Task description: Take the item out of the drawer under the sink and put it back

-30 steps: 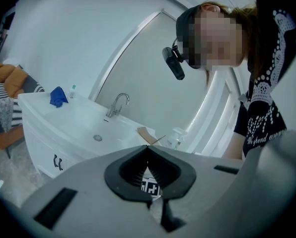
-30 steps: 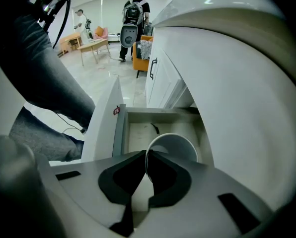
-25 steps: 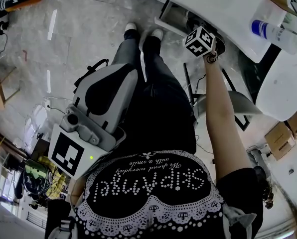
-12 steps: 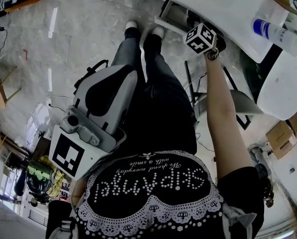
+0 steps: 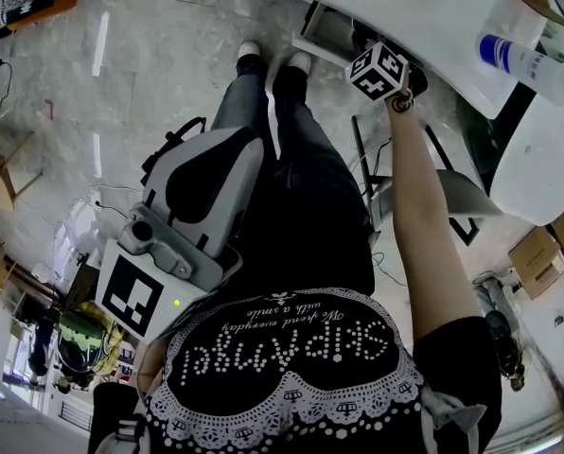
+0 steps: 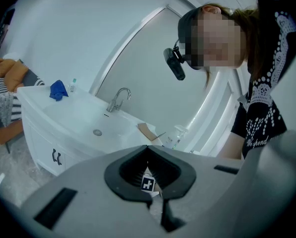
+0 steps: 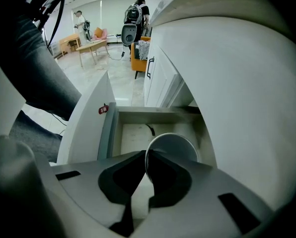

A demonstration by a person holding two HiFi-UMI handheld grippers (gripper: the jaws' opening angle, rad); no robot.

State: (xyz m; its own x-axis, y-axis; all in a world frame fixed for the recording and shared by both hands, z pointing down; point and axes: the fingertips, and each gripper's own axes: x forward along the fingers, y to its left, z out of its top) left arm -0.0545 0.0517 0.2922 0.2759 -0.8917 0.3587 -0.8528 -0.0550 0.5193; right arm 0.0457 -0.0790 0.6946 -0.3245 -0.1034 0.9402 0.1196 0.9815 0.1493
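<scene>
1. Grey stone-pattern floor (image 5: 149, 74) fills the upper left of the head view. One white vanity (image 6: 63, 118) with a sink basin runs across the left of the left gripper view.
2. The person's black shirt (image 5: 291, 367) lies along the bottom of the head view. Upside-down script on it reads "We spend everyday with a smile". The big studded word below is not clearly legible.
3. One drawer (image 7: 108, 133) stands pulled open under the vanity, centre of the right gripper view.
4. Left gripper (image 6: 148, 150): jaws together, nothing held. One small black-and-white marker square shows through the gap behind them.
5. Right gripper (image 7: 145, 155): jaws nearly closed, pinching the left rim of one white cup (image 7: 173, 148). The cup is inside the drawer's outline, mouth toward the camera. Whether it touches the drawer bottom, cannot tell.
6. Two cardboard boxes (image 5: 539, 261), right edge of the head view.
7. One spray bottle (image 5: 519, 61), upper right of the head view, with a blue band. Print unreadable.
8. Two marker cubes, one per gripper: upper right (image 5: 378, 71) and lower left (image 5: 131, 293).
9. One faucet (image 6: 119, 99) and one blue cloth (image 6: 58, 90), both on the vanity top.
10. Two dark handles (image 6: 56, 156) on the cabinet front.
11. One red sticker (image 7: 104, 109) on the drawer's left side. Its writing is too small to read.
</scene>
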